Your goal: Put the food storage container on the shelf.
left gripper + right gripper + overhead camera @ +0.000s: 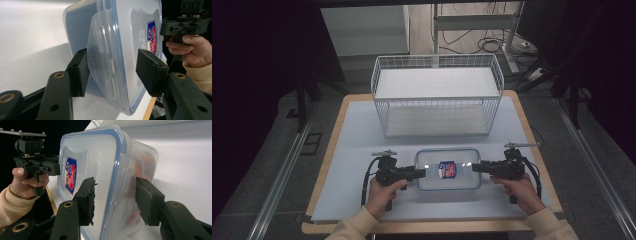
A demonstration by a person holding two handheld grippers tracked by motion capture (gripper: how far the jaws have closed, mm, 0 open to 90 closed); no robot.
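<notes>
I hold 2 two-jaw grippers at a table, 1 in each hand. My left gripper (421,173) sits at the left short end of a clear plastic container (448,169) with a blue-rimmed lid. In the left gripper view its jaws straddle the container's side latch flap (101,58); 1 pad touches the flap's outer face, while the other pad stands just off the lid, so this grip is not yet clenched. My right gripper (475,167) sits at the opposite short end. In the right gripper view its jaws bracket the lid rim and the latch there, about half open; I cannot tell whether the pads press on it.

The container lies flat near my edge of the table, a red and blue label (447,169) on its lid. It rests on a white mat (352,135) covering a wooden table (332,131). Behind it stands a white wire basket (437,95). Beyond the table are a grey floor, cables and dark curtains.
</notes>
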